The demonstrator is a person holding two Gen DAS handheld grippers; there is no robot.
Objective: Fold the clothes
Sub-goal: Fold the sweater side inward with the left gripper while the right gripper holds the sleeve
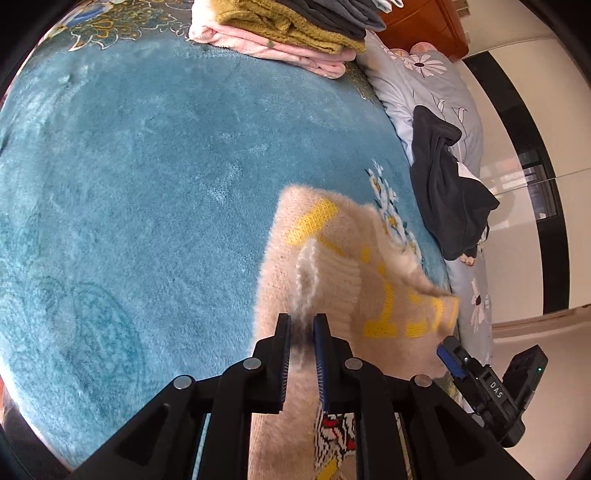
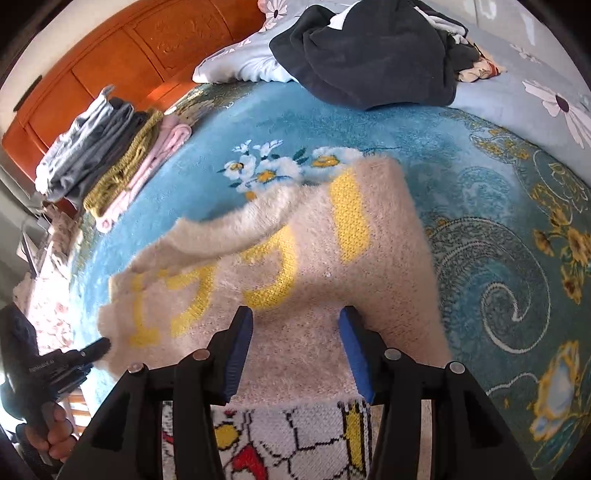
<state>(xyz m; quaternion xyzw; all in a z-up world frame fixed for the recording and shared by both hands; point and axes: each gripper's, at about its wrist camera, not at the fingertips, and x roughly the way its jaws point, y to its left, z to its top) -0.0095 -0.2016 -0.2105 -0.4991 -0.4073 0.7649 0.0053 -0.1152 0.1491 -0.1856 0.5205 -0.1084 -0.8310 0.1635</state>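
A plush teal blanket [image 1: 140, 155] with woven flowers and gold scrolls covers the bed, backed by an orange carved headboard [image 2: 122, 62]. On it lies a fuzzy cream sweater [image 2: 314, 266] with yellow knitted letters, one edge lifted and folded over, its ribbed cuff showing in the left view. The left gripper [image 1: 300, 326] has its jaws narrow, pinching a raised fold of the sweater. The right gripper [image 2: 295, 319] hovers over the sweater with jaws half apart, nothing clamped between them. A stack [image 1: 280, 29] of folded knits sits at the far edge; a dark garment [image 2: 369, 51] lies crumpled on floral bedding. A cartoon pattern below the jaws is cut off.
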